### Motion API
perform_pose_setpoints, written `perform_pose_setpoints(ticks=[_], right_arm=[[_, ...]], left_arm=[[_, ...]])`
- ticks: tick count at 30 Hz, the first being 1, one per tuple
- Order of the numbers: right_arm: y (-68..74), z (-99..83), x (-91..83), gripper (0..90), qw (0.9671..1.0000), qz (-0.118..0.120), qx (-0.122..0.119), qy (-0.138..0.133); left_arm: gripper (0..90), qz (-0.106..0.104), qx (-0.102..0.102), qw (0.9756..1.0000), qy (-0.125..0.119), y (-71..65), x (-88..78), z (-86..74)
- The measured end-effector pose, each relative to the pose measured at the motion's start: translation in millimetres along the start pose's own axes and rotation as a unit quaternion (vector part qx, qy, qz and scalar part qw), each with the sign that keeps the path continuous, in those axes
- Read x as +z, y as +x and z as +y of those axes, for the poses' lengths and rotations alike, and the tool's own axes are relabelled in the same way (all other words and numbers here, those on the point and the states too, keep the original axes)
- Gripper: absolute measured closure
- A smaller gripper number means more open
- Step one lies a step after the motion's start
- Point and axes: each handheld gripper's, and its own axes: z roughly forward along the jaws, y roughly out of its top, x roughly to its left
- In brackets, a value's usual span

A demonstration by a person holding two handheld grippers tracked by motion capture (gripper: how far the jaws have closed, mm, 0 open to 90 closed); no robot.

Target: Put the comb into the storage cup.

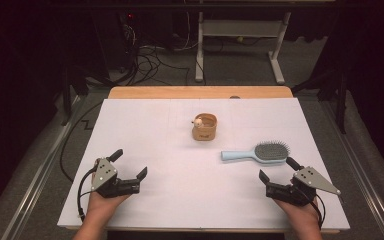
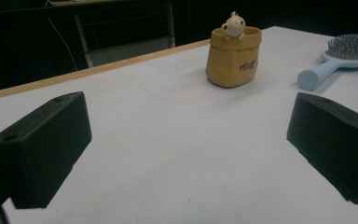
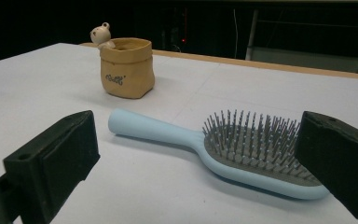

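A tan bag-shaped pot with a small bear figure on its rim stands upright near the middle of the white table. To its right lies a light blue hairbrush, bristles up, handle pointing left. My left gripper rests open at the front left, nothing between its jaws; the pot and brush lie far ahead of it. My right gripper stands open at the front right, just short of the brush, apart from it. The pot sits beyond the brush handle.
A wooden strip runs along the table's far edge. Beyond it are a desk frame and loose cables on the floor. A cable trails off the table's left side.
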Motion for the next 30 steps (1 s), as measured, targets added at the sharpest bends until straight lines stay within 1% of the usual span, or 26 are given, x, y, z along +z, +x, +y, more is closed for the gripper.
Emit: perform_pose_setpoints(ticks=[1, 2, 5, 11, 14, 15, 16, 19, 20, 21, 22, 23, 24, 25, 26, 27, 28, 30], right_arm=[[0.1, -0.2, 0.2, 0.2, 1.0, 0.0, 0.0, 0.001], [0.1, -0.4, 0.2, 0.3, 1.0, -0.001, 0.0, 0.001], [-0.1, -0.6, -0.1, 0.3, 1.0, -0.002, 0.001, 0.001], [0.6, -0.7, 0.2, 0.6, 1.0, 0.0, -0.001, 0.003], [0.5, -0.5, 0.7, 4.2, 1.0, 0.002, 0.0, 0.006], [0.8, -0.3, 1.0, 7.3, 1.0, 0.003, 0.002, 0.008], [0.8, -0.3, 1.0, 7.3, 1.0, 0.003, 0.002, 0.008], [0.8, -0.5, 2.5, 15.0, 0.9999, 0.002, 0.005, 0.011], [1.2, -0.8, 2.9, 16.6, 0.9999, 0.004, 0.006, 0.013], [2.4, -0.8, 4.0, 20.7, 0.9999, 0.008, 0.007, 0.014], [2.8, -0.7, 4.0, 23.4, 0.9998, 0.008, 0.006, 0.015], [2.8, -0.7, 4.0, 23.4, 0.9998, 0.008, 0.006, 0.015], [3.6, -0.7, 4.2, 26.5, 0.9998, 0.009, 0.006, 0.014], [4.5, -0.6, 4.2, 30.5, 0.9998, 0.012, 0.007, 0.015], [5.4, -0.4, 4.8, 39.7, 0.9997, 0.014, 0.01, 0.018], [5.4, -0.4, 4.8, 39.7, 0.9997, 0.014, 0.01, 0.018], [5.6, -0.5, 5.3, 43.7, 0.9996, 0.016, 0.01, 0.02], [7.5, -0.6, 7.6, 56.5, 0.9993, 0.02, 0.01, 0.029]], left_arm=[[0.9, 0.003, -0.002, 1.0, -0.002, 0.5, -0.5, 0.6], [1.0, 0.002, -0.005, 1.0, -0.002, 1.3, -0.9, 0.9], [1.0, 0.006, -0.002, 1.0, 0.004, 2.3, -1.2, 0.5], [0.9, 0.009, -0.013, 0.9998, 0.008, 5.5, -1.4, -0.5], [1.1, 0.007, -0.021, 0.9997, 0.011, 7.7, -1.2, -2.0], [1.7, 0.008, -0.023, 0.9997, 0.011, 7.9, -1.2, -2.1], [1.7, 0.009, -0.023, 0.9996, 0.01, 8.0, -1.1, -2.0], [1.9, 0.01, -0.022, 0.9996, 0.014, 7.8, -0.7, -2.0], [1.9, 0.01, -0.021, 0.9996, 0.016, 7.9, -0.5, -2.0], [1.9, 0.011, -0.019, 0.9996, 0.017, 8.1, -0.4, -2.0], [1.9, 0.008, -0.023, 0.9995, 0.019, 8.8, -0.6, -1.2], [1.9, 0.008, -0.023, 0.9995, 0.019, 8.8, -0.6, -1.2], [1.9, 0.009, -0.026, 0.9993, 0.024, 9.4, -0.5, -0.1], [1.9, 0.01, -0.025, 0.9993, 0.026, 9.6, -0.6, 0.3], [2.1, 0.009, -0.024, 0.9993, 0.026, 9.7, -0.8, 0.3], [2.1, 0.009, -0.023, 0.9993, 0.026, 9.7, -0.9, 0.3], [2.3, 0.01, -0.024, 0.9994, 0.024, 9.5, -1.1, 0.0], [3.3, 0.011, -0.023, 0.9995, 0.02, 9.3, -1.4, -0.3]])
